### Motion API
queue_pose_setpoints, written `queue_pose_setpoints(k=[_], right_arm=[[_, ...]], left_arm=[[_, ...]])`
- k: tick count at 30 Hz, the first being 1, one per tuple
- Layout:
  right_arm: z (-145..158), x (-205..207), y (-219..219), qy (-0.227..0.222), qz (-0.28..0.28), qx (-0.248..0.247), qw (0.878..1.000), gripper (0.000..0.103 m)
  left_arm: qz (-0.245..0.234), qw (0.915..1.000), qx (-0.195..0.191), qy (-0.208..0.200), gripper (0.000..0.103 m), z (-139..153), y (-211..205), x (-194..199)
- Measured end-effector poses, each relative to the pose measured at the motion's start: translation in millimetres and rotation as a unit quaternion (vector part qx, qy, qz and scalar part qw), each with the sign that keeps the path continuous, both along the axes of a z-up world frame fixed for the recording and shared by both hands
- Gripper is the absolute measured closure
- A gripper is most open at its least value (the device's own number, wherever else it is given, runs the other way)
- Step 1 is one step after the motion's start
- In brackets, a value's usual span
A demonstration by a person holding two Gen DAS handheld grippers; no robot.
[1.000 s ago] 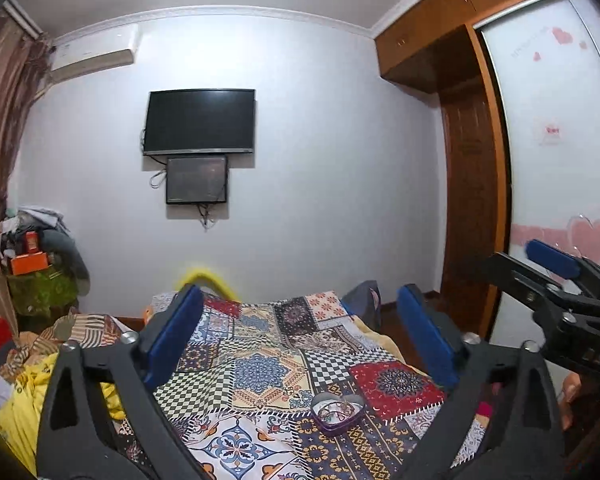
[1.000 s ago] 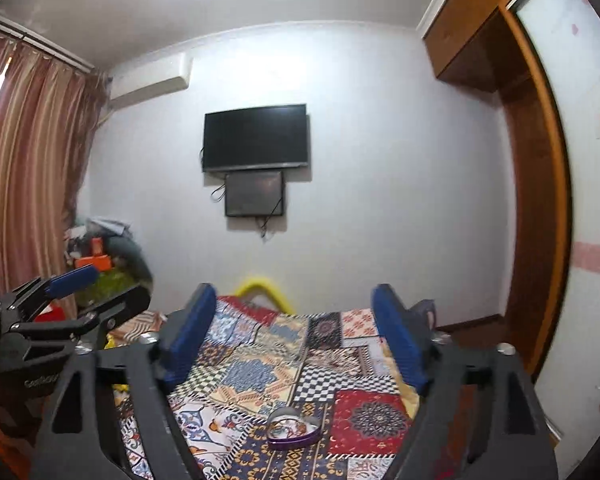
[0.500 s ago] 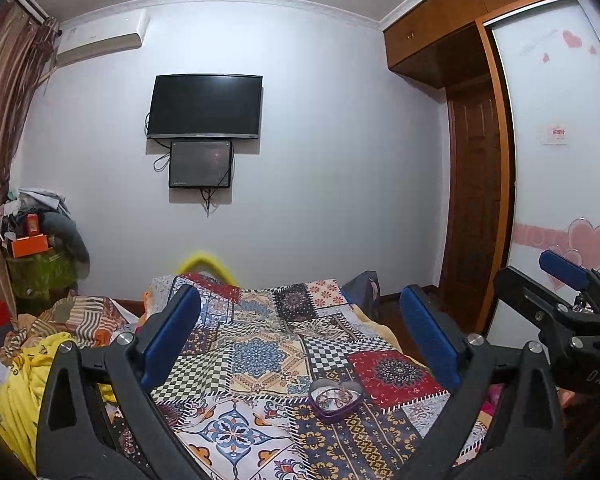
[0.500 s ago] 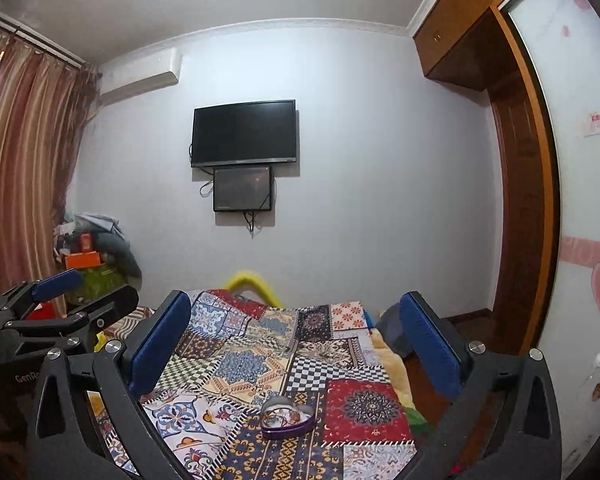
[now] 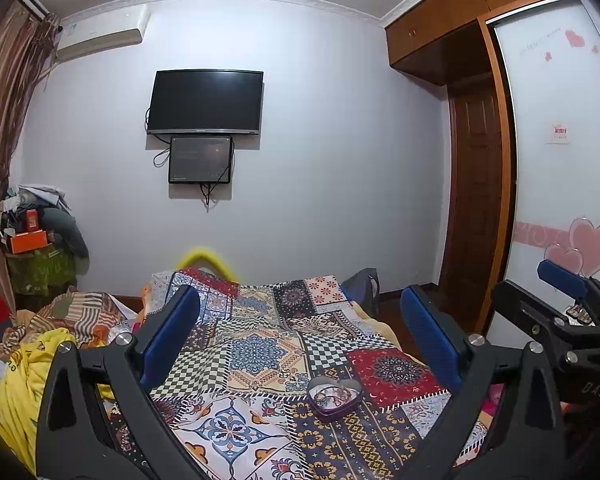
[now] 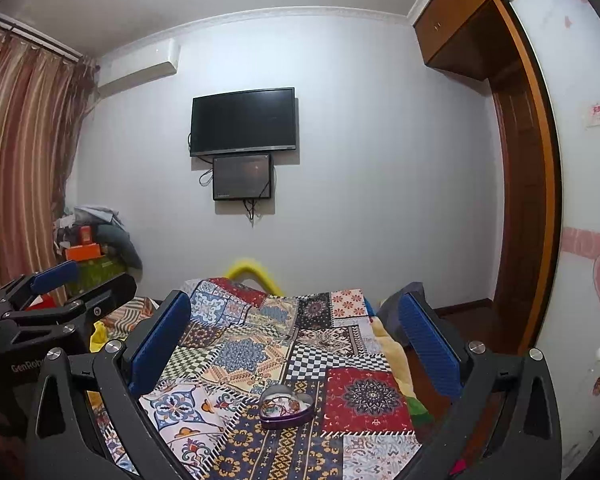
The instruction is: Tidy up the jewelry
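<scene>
a heart-shaped purple tin point(image 5: 333, 395) is seen lying open on the patchwork bedspread point(image 5: 260, 356), toward the near end of the bed and slightly right of its middle. a small tangle of jewelry point(image 5: 332, 391) is held inside the tin; single pieces cannot be told apart. the left tool point(image 5: 300, 344) is held above the near end of the bed with its blue-padded fingers point(image 5: 172, 332) spread wide, and nothing is gripped between them; the tin is framed low between the fingers, well apart from both. the right tool point(image 6: 296, 346) is likewise spread wide and nothing is gripped by it, with the tin point(image 6: 286, 407) seen low between its fingers point(image 6: 428, 340). in the left wrist view the right tool is glimpsed at the right edge, and in the right wrist view the left tool is glimpsed at the left edge. on the far wall a dark television point(image 5: 206, 102) is mounted, with a smaller dark screen point(image 5: 201, 159) just below it. a wooden wardrobe point(image 5: 476, 184) is seen at the right, striped curtains point(image 6: 24, 168) at the left, and rumpled yellow and striped cloth point(image 5: 32, 356) beside the bed at the near left.
</scene>
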State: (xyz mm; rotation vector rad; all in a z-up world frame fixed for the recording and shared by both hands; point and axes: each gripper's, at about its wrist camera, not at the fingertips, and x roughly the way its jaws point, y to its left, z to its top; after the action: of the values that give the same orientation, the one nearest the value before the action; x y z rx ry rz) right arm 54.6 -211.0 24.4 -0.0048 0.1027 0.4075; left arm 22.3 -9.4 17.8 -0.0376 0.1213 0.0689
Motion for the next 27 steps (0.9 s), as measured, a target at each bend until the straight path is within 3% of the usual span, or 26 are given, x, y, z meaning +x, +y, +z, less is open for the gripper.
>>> queue_pose_setpoints(k=[27], right_arm=[[2.1, 4.1, -4.3, 0.016, 0.002, 0.005, 1.0, 0.0]], left_arm=[[-0.007, 1.0, -0.006, 0.003, 0.001, -1.6, 0.9, 2.2]])
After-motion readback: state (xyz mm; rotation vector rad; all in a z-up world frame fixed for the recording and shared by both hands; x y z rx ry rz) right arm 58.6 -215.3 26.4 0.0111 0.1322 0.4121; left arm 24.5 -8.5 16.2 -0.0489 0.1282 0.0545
